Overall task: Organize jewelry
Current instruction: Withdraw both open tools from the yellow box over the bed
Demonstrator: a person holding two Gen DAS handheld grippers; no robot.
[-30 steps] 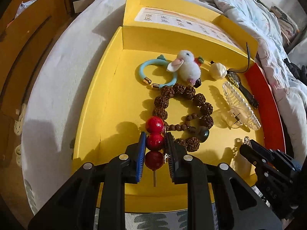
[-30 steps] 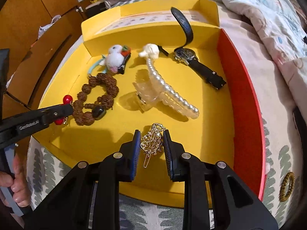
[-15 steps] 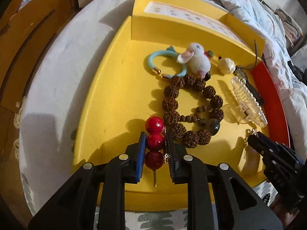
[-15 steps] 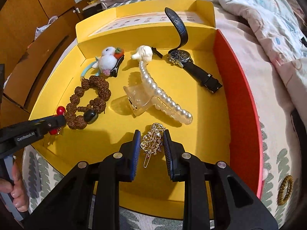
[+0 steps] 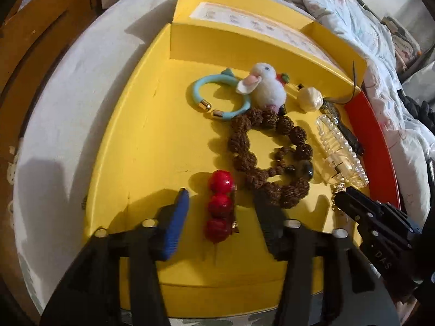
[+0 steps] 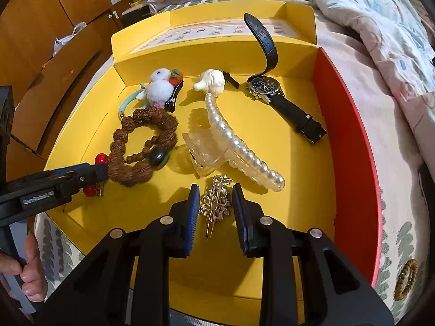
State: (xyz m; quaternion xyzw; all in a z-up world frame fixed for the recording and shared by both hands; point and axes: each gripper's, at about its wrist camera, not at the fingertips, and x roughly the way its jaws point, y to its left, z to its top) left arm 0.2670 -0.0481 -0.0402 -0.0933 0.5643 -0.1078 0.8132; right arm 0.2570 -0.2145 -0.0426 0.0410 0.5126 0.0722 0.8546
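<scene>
Your left gripper (image 5: 220,217) has its jaws opening, with the red clip (image 5: 219,206) lying loose between them at the tray's (image 5: 136,125) lower middle. Your right gripper's (image 6: 214,209) jaws are opening too, the gold brooch (image 6: 216,198) between them, apparently untouched. Most pieces are already in; one hair tie (image 6: 406,279) remains on the bed, lower right.

We list, inside the yellow box (image 6: 320,217): red three-bead hair clip (image 5: 219,206), lying flat beside the brown seed-bead bracelet (image 6: 144,146); gold filigree brooch (image 6: 217,198) near the front wall; pearl claw clip (image 6: 239,144) on its side; black-strapped watch (image 6: 267,88); teal bangle (image 5: 217,95); white plush clip (image 6: 159,88).
</scene>
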